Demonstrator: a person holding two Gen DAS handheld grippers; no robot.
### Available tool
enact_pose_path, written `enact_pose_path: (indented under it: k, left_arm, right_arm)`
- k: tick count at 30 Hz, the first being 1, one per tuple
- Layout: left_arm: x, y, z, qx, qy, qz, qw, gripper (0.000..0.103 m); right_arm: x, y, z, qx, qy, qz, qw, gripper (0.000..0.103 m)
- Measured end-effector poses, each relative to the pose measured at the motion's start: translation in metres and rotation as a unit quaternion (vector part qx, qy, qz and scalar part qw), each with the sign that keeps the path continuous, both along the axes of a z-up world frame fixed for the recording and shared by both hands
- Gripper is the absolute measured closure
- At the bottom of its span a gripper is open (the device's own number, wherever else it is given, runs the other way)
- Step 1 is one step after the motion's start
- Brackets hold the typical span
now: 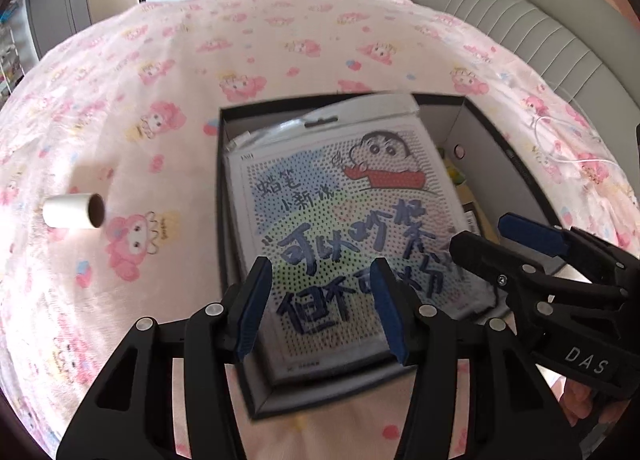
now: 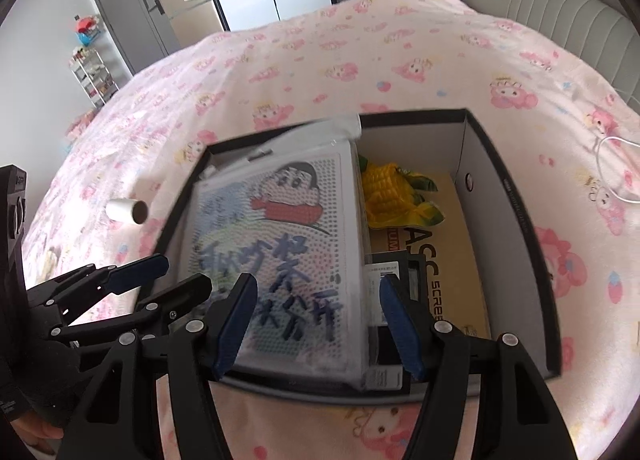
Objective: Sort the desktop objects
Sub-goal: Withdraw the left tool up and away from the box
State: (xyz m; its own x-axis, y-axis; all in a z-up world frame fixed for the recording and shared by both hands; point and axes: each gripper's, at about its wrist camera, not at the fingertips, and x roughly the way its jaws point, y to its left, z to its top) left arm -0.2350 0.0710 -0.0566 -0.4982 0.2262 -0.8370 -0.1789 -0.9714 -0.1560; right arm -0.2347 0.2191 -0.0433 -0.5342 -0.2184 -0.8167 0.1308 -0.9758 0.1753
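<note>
A black open box (image 1: 236, 376) (image 2: 516, 195) lies on the pink cartoon bedspread. A white pegboard panel with a cartoon boy and blue lettering (image 1: 344, 227) (image 2: 280, 244) lies tilted in the box's left half. A yellow corn toy (image 2: 396, 191) and a tan carton (image 2: 460, 244) lie in the right half. A white paper roll (image 1: 74, 211) (image 2: 126, 211) lies on the bedspread left of the box. My left gripper (image 1: 324, 310) is open and empty over the panel's near end. My right gripper (image 2: 318, 324) (image 1: 500, 236) is open and empty over the box's near edge.
A white cable (image 1: 560, 143) (image 2: 616, 163) lies on the bedspread right of the box. A padded grey headboard (image 1: 520, 7) (image 2: 560, 3) runs along the far right. A grey cabinet (image 2: 128, 11) and a small shelf rack (image 2: 94, 75) stand beyond the bed.
</note>
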Motion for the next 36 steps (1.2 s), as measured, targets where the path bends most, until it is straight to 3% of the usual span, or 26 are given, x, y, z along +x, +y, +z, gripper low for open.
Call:
enact_pose_path:
  k: [7, 15, 25, 36]
  left_arm:
    - [0.043, -0.02, 0.046, -0.015, 0.055, 0.024, 0.9981, 0.04]
    - [0.115, -0.069, 0.075, -0.025, 0.091, 0.062, 0.9936, 0.03]
    - [0.174, -0.129, 0.08, -0.024, 0.093, 0.112, 0.9891, 0.03]
    - [0.207, -0.156, 0.066, -0.02, 0.084, 0.133, 0.9873, 0.03]
  right_arm:
    - [0.035, -0.01, 0.036, -0.012, 0.028, -0.016, 0.999, 0.041]
    - [0.084, -0.052, 0.045, -0.014, 0.04, 0.004, 0.999, 0.038]
    - [0.133, -0.114, 0.052, -0.009, 0.047, 0.051, 0.998, 0.038]
    - [0.165, -0.144, 0.045, 0.002, 0.044, 0.071, 0.996, 0.038]
